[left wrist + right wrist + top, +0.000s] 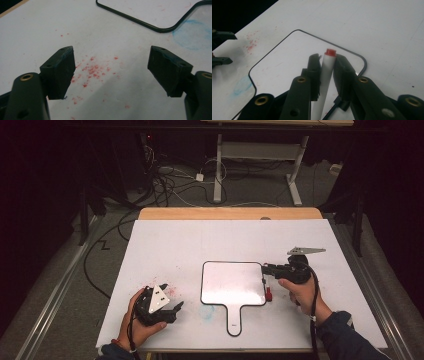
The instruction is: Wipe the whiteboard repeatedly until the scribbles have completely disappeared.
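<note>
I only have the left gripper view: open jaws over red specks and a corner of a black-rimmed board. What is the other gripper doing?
Observer: The right gripper is shut on a white marker with a red tip.
Operator: Where is that relative to the board?
Observer: In the high view it sits at the right edge of the whiteboard, with the marker hanging beside that edge.
Operator: Anything on the board's shape I can't see?
Observer: It has a short handle pointing toward the person.
Operator: And my gripper?
Observer: The left gripper rests left of the board, jaws open.
</note>
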